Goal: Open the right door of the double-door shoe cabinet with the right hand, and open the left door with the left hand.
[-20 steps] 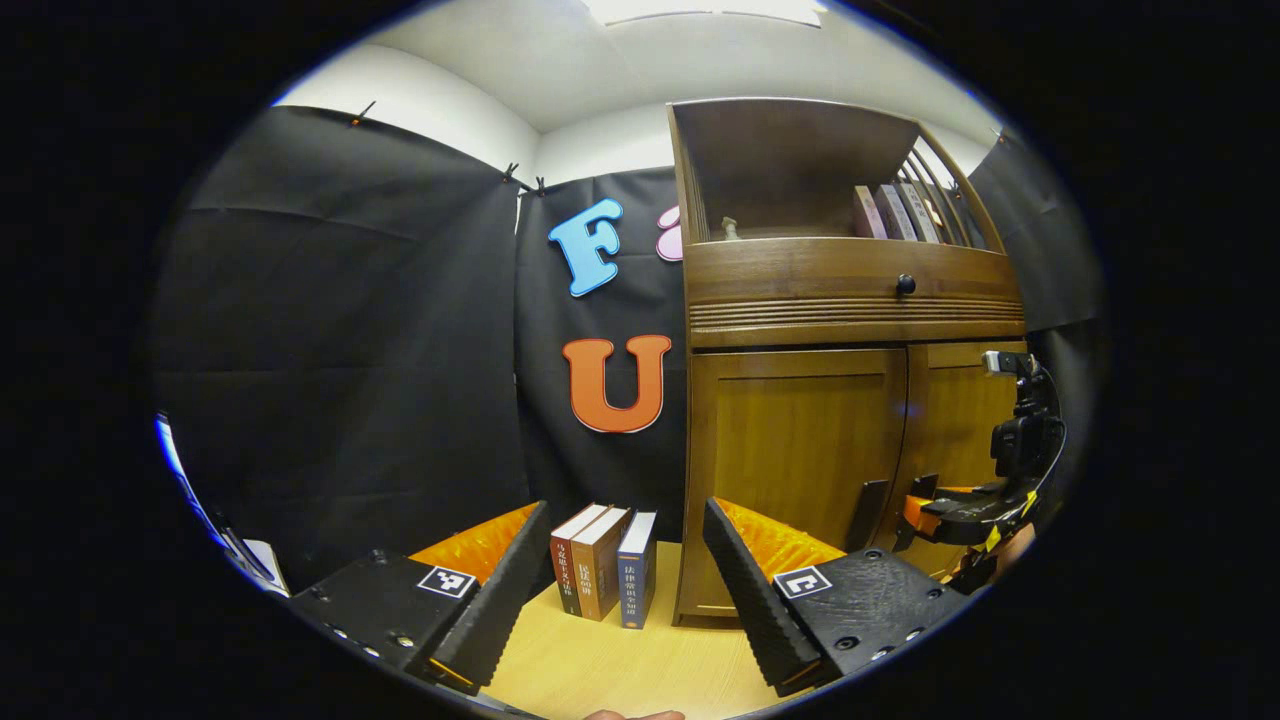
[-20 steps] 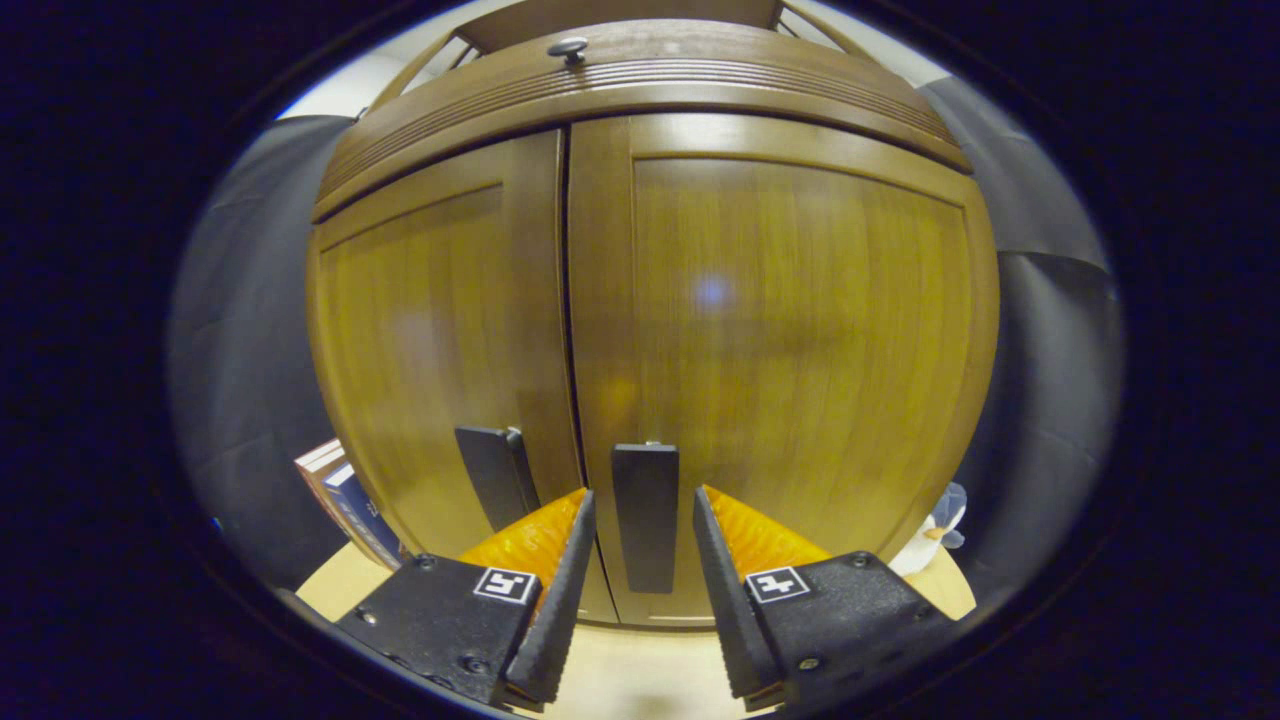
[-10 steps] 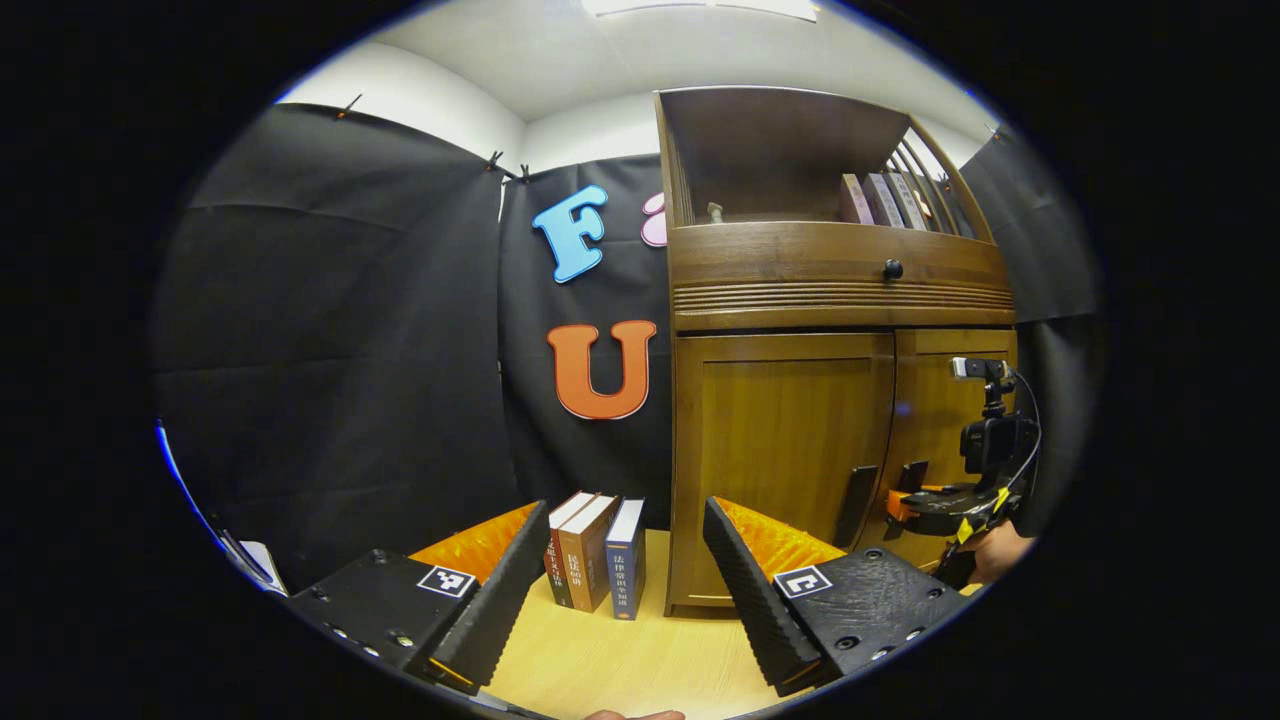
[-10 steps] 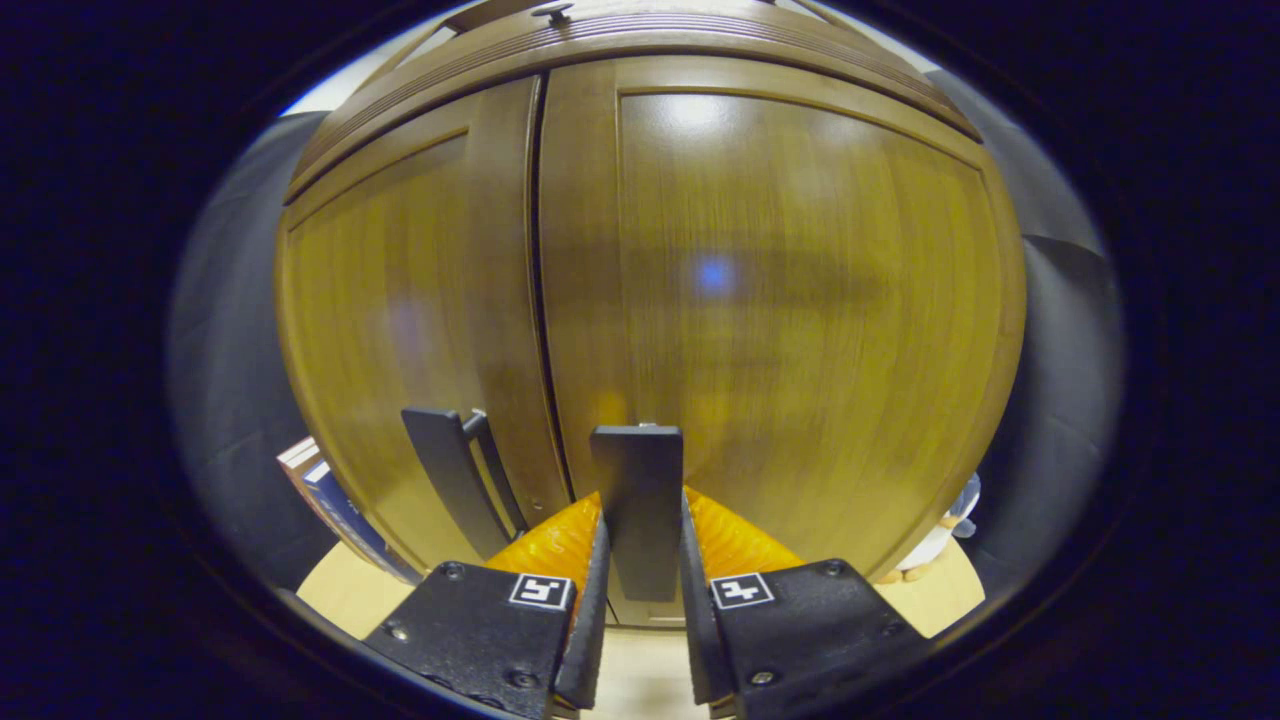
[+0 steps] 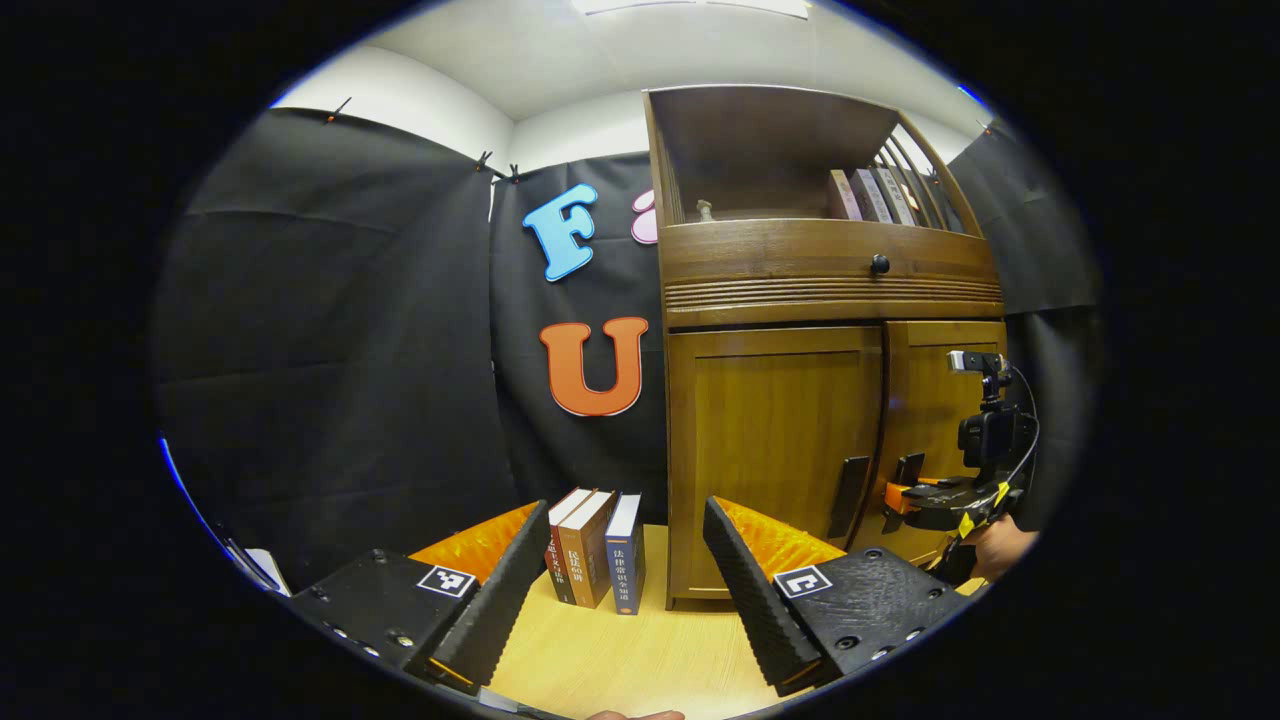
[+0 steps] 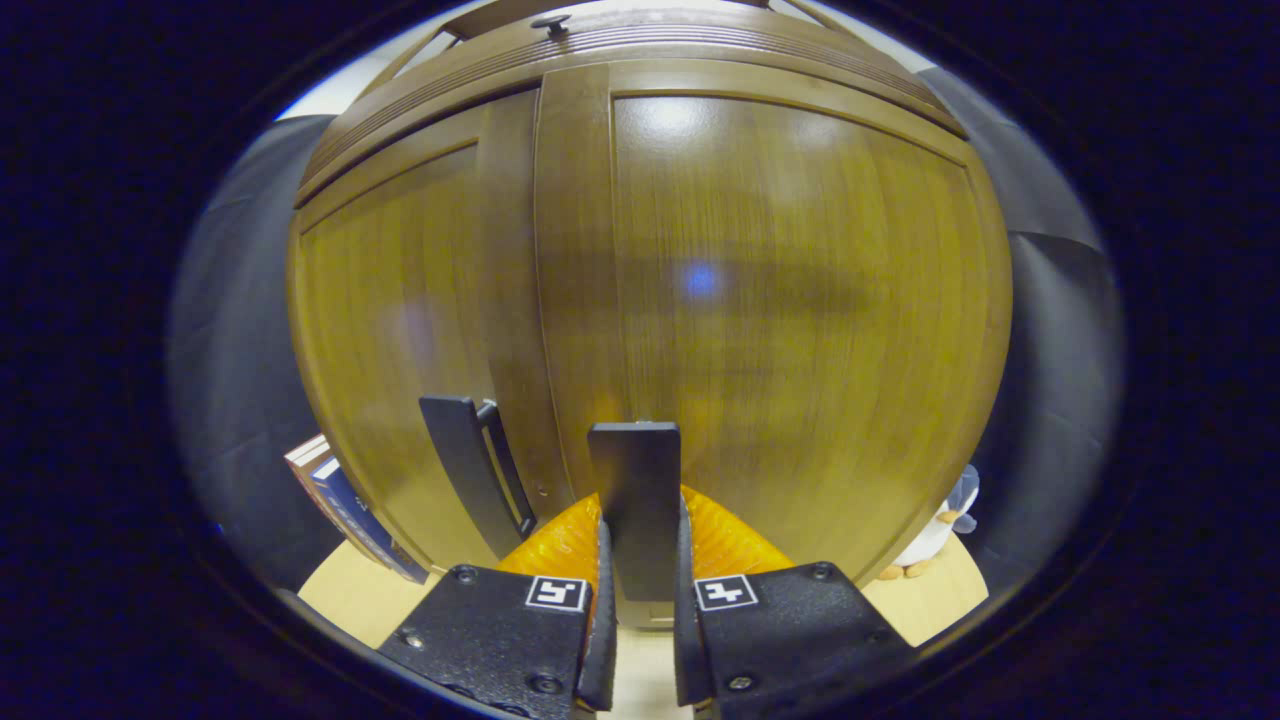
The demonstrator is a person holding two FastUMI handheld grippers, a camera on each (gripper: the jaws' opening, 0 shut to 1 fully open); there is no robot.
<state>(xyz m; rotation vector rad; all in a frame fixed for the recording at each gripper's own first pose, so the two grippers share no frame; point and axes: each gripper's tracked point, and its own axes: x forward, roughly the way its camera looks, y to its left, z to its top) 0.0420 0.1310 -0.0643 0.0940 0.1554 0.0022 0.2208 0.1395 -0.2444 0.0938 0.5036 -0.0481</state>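
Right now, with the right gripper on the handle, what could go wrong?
1. The right gripper is shut on the right door handle near its lower end; a pull off the hinge arc might make the fingers slip off.
2. The left door handle sits close beside it, so the swinging right door or gripper could clip it.
3. The left gripper hangs open, away from the cabinet, near the books; a careless reach may knock them.

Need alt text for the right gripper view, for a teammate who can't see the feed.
The right gripper has its jaws shut on the right door handle of the wooden shoe cabinet. The left door handle stands free beside it; both doors look closed. Books stand at the cabinet's left.
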